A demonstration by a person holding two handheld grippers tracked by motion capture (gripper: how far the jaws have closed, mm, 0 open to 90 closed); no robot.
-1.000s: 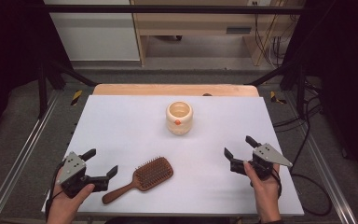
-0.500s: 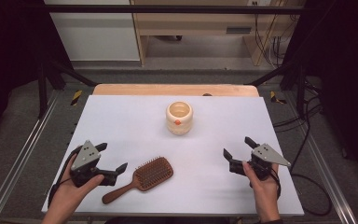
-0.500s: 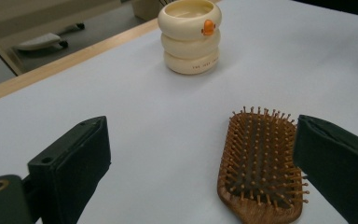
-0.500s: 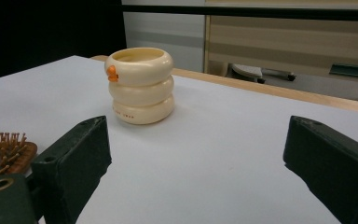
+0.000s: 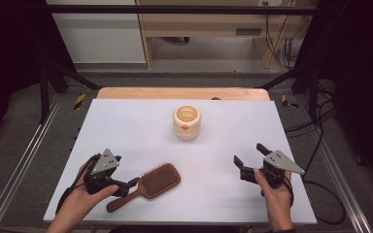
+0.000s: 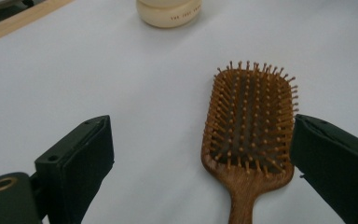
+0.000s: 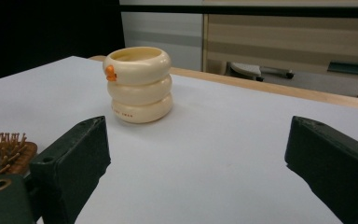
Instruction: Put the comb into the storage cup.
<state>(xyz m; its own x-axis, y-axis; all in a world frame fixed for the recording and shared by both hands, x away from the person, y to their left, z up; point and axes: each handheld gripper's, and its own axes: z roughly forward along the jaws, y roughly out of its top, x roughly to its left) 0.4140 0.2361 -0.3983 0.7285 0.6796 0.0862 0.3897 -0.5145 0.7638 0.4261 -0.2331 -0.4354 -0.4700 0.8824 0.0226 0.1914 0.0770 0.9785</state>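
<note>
A wooden paddle hairbrush point(image 5: 159, 181) lies bristles up near the table's front, its handle pointing front left. My left gripper point(image 5: 127, 171) is open just left of the brush head, above the handle. In the left gripper view the brush point(image 6: 249, 126) lies between the jaws, close to the right one, and the left gripper point(image 6: 203, 127) holds nothing. A cream ringed cup point(image 5: 186, 122) with an orange dot stands upright at mid table. My right gripper point(image 5: 248, 153) is open at the front right, pointing toward the cup point(image 7: 140, 84). Nothing is between the right gripper's point(image 7: 196, 128) jaws.
The white table point(image 5: 126, 121) has a wooden strip point(image 5: 182, 93) along its far edge. Metal rails run along both sides, and cables point(image 5: 320, 145) lie on the floor at the right. A shelf unit stands beyond the table.
My left gripper has moved right and forward until its jaws reach around the brush's neck. The right gripper, brush and cup have stayed in place.
</note>
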